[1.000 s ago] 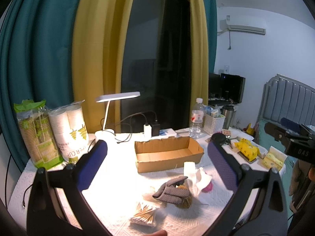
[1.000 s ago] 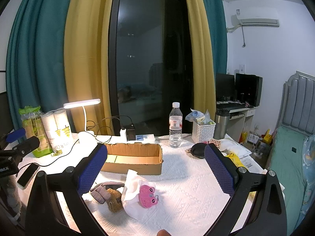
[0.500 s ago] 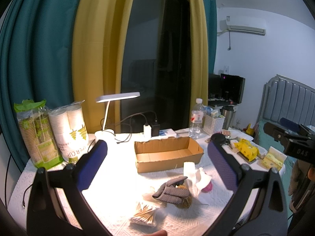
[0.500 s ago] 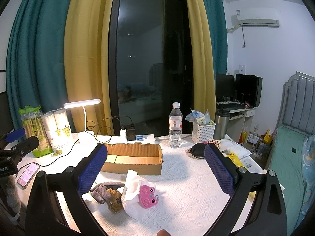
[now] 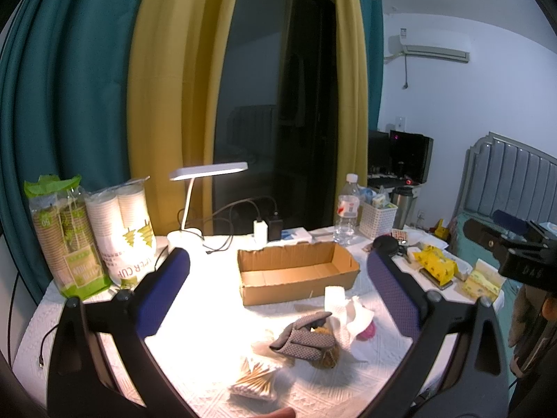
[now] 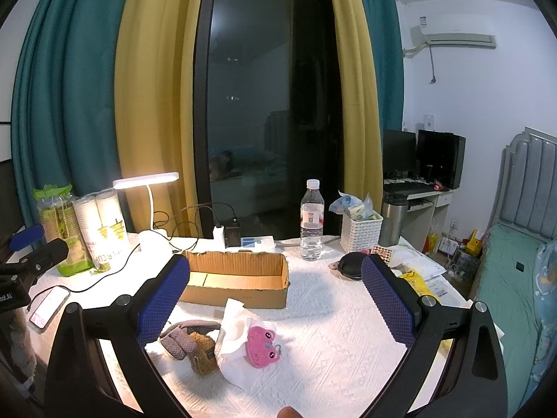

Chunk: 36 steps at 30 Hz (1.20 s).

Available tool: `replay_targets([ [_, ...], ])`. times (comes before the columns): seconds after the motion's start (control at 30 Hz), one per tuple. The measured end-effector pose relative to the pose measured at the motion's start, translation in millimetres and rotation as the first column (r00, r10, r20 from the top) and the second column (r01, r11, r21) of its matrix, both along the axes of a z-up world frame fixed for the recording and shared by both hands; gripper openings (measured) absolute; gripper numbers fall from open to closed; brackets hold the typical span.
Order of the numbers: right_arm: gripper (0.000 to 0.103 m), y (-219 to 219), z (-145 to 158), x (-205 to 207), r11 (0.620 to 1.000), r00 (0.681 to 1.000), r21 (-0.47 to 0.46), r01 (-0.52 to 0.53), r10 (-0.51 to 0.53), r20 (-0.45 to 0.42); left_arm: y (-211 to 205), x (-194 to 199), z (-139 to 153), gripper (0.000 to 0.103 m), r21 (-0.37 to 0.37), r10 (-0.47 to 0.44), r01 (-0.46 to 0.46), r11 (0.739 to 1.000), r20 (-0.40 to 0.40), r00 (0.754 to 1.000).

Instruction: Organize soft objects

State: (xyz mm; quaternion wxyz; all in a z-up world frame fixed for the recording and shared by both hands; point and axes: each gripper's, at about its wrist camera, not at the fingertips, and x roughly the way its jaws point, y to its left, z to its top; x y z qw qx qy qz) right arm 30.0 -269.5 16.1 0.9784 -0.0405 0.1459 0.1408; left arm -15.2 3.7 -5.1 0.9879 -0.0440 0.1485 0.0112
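An empty open cardboard box (image 5: 296,271) (image 6: 236,280) stands mid-table. In front of it lies a pile of soft things: a grey knit glove (image 5: 304,339) (image 6: 177,339), a brown plush piece (image 6: 203,350), white tissue (image 5: 348,311) (image 6: 233,334) and a pink plush toy (image 6: 261,346), mostly hidden by the tissue in the left wrist view (image 5: 365,331). A packet of cotton swabs (image 5: 254,381) lies nearer. My left gripper (image 5: 278,268) is open and empty above the table. My right gripper (image 6: 275,271) is open and empty too.
Sleeves of paper cups (image 5: 122,233) and a lit desk lamp (image 5: 209,174) stand at the left. A water bottle (image 6: 311,219), white basket (image 6: 360,231), steel tumbler (image 6: 391,219) and black pouch (image 6: 351,264) stand at the back right. A phone (image 6: 47,308) lies left. Yellow packets (image 5: 437,264) lie right.
Almost nothing has moved. The phone's screen at the left of the right wrist view has lit up.
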Motion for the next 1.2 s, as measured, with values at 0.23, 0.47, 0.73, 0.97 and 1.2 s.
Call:
replay_targets([
  [0.23, 0.101, 5, -15, 8, 1.000, 1.000, -0.017, -0.004, 0.004, -0.026, 1, 11, -15, 0.102, -0.005, -0.001, 0.000, 1.000, -0.046, 0.999],
  [0.47, 0.101, 11, -44, 31, 0.999, 0.994, -0.035, -0.022, 0.018, -0.103, 5, 36, -46, 0.102, -0.017, 0.008, -0.010, 1.000, -0.129, 0.992],
  [0.73, 0.101, 21, -86, 59, 0.996, 0.977, -0.076, -0.043, 0.026, -0.210, 17, 59, -98, 0.102, -0.038, 0.020, -0.030, 0.999, -0.245, 0.969],
  [0.97, 0.101, 18, -122, 84, 0.994, 0.959, -0.102, -0.029, -0.001, -0.284, 22, 75, -145, 0.102, -0.031, 0.012, -0.025, 0.999, -0.362, 0.932],
  [1.2, 0.101, 11, -166, 111, 0.990, 0.920, -0.137, -0.025, -0.031, -0.391, 20, 84, -191, 0.102, -0.028, -0.007, -0.007, 1.000, -0.469, 0.883],
])
